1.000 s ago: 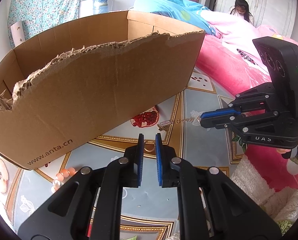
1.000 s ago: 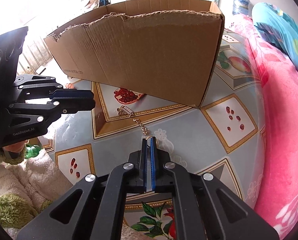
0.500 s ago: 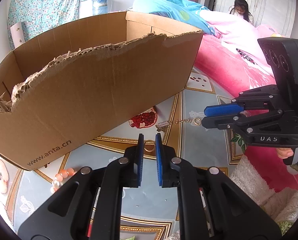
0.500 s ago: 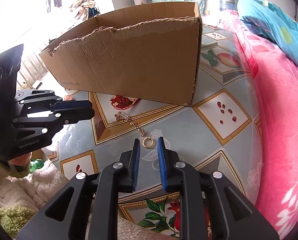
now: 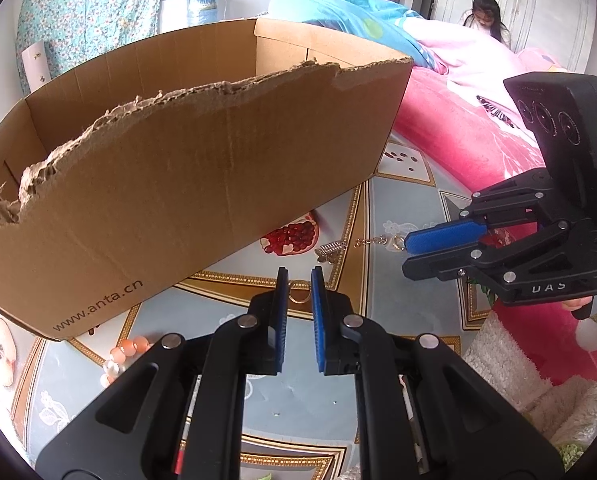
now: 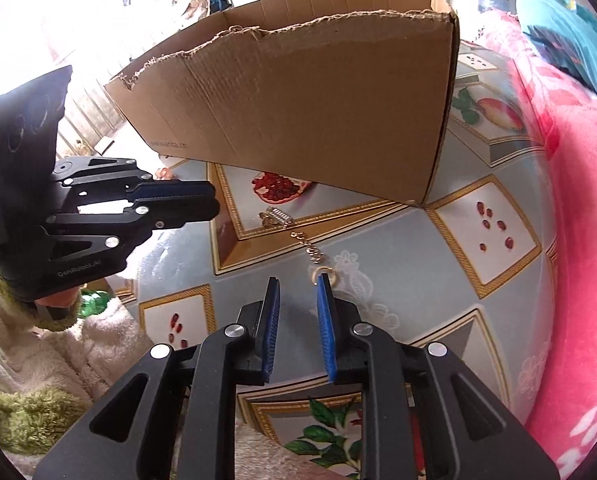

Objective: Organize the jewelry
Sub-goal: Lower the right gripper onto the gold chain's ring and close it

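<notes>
A thin gold chain (image 6: 308, 246) lies on the patterned table, with a silver clasp piece (image 6: 276, 218) at its far end and a small loop (image 6: 322, 272) at its near end. My right gripper (image 6: 298, 284) is open with nothing between its pads, and the loop lies just past its right fingertip. In the left wrist view the chain (image 5: 372, 240) ends right at the right gripper (image 5: 407, 254). My left gripper (image 5: 299, 280) is shut on a small gold ring (image 5: 298, 294) that spans its narrow gap. It hovers left of the chain as the left gripper (image 6: 214, 202).
A large torn cardboard box (image 5: 178, 180) stands open-topped just behind the jewelry. Orange and pearl beads (image 5: 126, 350) lie at its near left corner. A pink blanket (image 6: 570, 240) borders the table on the right, white fluffy fabric (image 6: 38, 340) on the near left. Two persons sit far behind.
My right gripper was shut on the chain's loop; it has opened, let the loop go onto the table and tilted back a little. The left gripper has stayed still.
</notes>
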### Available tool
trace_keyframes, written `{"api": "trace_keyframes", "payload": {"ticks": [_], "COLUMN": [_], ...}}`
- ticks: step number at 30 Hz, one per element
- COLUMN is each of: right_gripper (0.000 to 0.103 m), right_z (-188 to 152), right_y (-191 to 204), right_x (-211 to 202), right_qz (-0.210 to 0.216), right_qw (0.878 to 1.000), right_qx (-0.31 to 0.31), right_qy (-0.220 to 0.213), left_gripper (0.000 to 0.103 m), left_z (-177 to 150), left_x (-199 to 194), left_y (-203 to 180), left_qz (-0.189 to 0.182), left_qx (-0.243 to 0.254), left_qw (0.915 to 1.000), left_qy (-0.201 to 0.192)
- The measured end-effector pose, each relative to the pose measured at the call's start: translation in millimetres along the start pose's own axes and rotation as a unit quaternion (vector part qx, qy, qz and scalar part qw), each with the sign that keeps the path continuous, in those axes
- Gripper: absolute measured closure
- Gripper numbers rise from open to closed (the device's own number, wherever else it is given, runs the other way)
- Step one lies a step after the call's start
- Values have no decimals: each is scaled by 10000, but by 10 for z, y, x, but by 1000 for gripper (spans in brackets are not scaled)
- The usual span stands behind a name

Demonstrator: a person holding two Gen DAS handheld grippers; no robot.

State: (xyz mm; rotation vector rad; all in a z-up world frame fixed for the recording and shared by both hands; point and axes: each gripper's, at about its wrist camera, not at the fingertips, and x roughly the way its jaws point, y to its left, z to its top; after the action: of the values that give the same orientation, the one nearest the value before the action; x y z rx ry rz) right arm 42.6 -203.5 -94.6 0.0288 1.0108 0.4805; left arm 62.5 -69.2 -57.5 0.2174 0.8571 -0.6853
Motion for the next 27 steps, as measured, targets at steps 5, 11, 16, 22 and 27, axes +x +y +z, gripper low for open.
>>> {"api": "trace_keyframes", "payload": {"ticks": [5, 11, 16, 22, 27], "right_gripper": [84, 84, 84, 84, 84], "right_z": [-9, 13, 12, 55, 150], "right_y": [78, -9, 133, 96, 67], "right_x": [-60, -37, 32, -58, 11], "right_qz": [-48, -365, 72, -396, -585], "right_qw": [9998, 9992, 9998, 9975, 9911], "right_qx": [-109, -149, -185, -559, -1193], "right_qy": [-171, -21, -69, -190, -33], "left_gripper": [93, 93, 93, 93, 93], "left_z": [-1, -12, -17, -18, -17], "left_x": [6, 0, 10, 22, 46], "left_y": [-5, 1, 24, 41, 47], "left_qz": [-5, -7, 19, 29, 52], "left_qx": [13, -9, -47, -36, -42], "left_qw": [10000, 10000, 10000, 10000, 10000], "left_qy": [5, -13, 9, 31, 49]}}
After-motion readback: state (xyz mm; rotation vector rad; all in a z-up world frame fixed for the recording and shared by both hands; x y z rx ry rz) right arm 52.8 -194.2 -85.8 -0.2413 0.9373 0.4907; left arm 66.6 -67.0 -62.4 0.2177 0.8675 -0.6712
